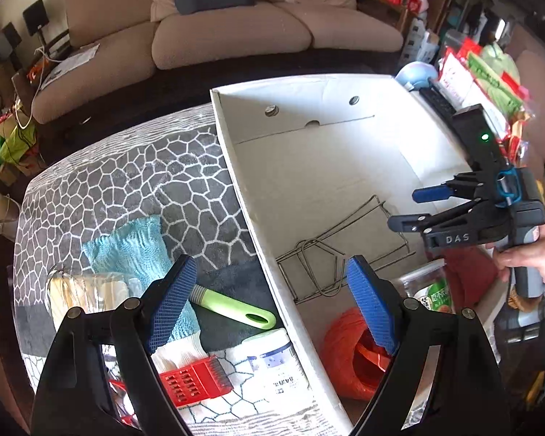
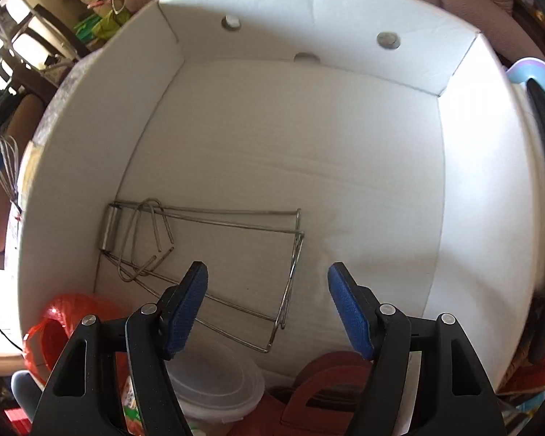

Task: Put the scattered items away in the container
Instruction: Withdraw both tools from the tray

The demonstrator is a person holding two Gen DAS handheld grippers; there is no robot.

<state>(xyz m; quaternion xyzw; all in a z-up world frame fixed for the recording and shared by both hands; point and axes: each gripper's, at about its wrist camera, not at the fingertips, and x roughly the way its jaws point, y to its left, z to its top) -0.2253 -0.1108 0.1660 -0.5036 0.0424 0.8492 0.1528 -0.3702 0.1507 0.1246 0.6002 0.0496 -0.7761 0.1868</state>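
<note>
Patterned bed (image 1: 134, 167); white box (image 1: 243, 181), teal cloth (image 1: 127, 243).

Big white box (image 2: 101, 138): far half of the floor bare, easy entry from above. Near half crowded: wire rack (image 2: 214, 258) flat on the floor toward the left wall, red twine ball (image 1: 348, 352) in the near left corner, clear lidded tub (image 2: 218, 385) and a red-brown item (image 2: 330, 374) along the near wall. Right gripper (image 1: 414, 209), jaws apart, hangs over the right wall, blocking that side. Left gripper (image 1: 272, 301) straddles the left wall, jaws apart. Outside left, the cloth is cluttered: teal cloth (image 1: 127, 247), green handle (image 1: 236, 309), red comb (image 1: 192, 381), white bottle (image 1: 276, 363).
</note>
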